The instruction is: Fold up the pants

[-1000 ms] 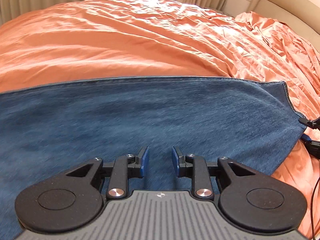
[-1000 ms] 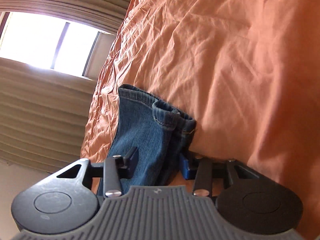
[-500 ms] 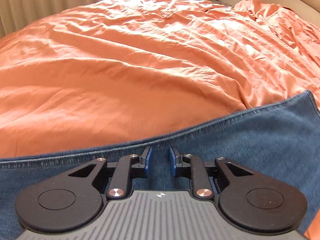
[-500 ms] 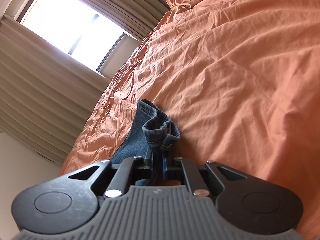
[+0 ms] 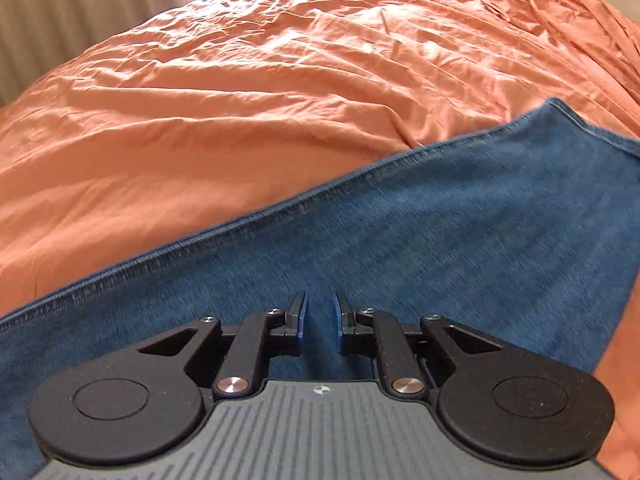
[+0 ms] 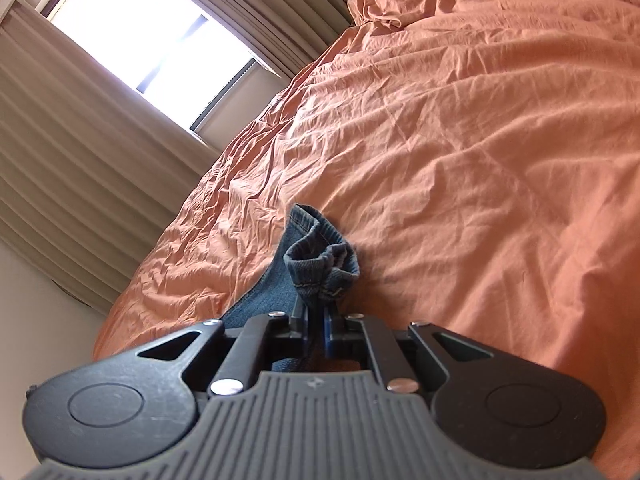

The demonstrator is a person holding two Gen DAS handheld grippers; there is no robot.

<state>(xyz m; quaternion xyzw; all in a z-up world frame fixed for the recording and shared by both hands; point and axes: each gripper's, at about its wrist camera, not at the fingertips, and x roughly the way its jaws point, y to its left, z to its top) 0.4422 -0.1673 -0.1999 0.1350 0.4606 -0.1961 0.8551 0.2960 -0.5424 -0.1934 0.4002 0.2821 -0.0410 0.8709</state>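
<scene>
The blue denim pants (image 5: 440,220) lie flat on the orange bed cover (image 5: 240,100), one long seamed edge running diagonally across the left wrist view. My left gripper (image 5: 319,300) hovers low over the denim just inside that edge. Its jaws are closing, a narrow gap still stands between the blue pads, and no fold of cloth shows pinched between them. In the right wrist view my right gripper (image 6: 316,312) is shut on a bunched hem of the pants (image 6: 320,256), which sticks up past the fingertips, lifted off the cover (image 6: 480,160).
Wrinkled orange bedding stretches far beyond the pants in both views, with a rumpled heap (image 5: 540,8) at the far right. Beige curtains (image 6: 80,160) and a bright window (image 6: 152,40) lie past the bed's far edge.
The right gripper closed on the hem, bunching it, then rose and rolled. The left gripper slid across the denim toward its seamed edge, rolled, and its jaws narrowed.
</scene>
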